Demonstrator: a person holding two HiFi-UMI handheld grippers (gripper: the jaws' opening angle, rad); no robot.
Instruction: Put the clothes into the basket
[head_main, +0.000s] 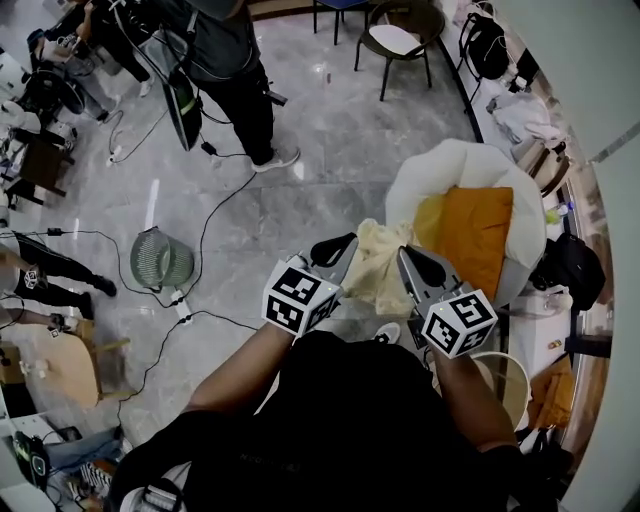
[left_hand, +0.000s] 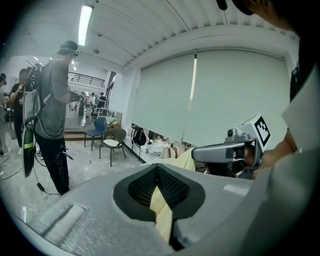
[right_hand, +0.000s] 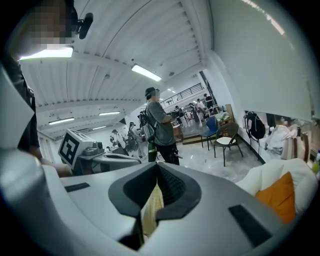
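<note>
- Left tongs (head_main: 336, 250) are pressed together, pinching one edge of a pale yellow garment (head_main: 375, 265); right tongs (head_main: 414, 262) pinch its other edge
- The garment hangs between them at the centre of the head view
- Beyond it, upper right, a white beanbag (head_main: 450, 165) holds an orange cushion (head_main: 470, 235)
- A green wire bin (head_main: 160, 260) stands on the grey floor (head_main: 330, 150), middle left

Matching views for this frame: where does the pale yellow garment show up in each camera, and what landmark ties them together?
Head view: pale yellow garment at centre, stretched between left gripper and right gripper.
Left gripper view: garment at lower centre, pinched in the closed jaws.
Right gripper view: garment at lower centre, pinched in the closed jaws.
Shared landmark: dark chair with a pale seat.
</note>
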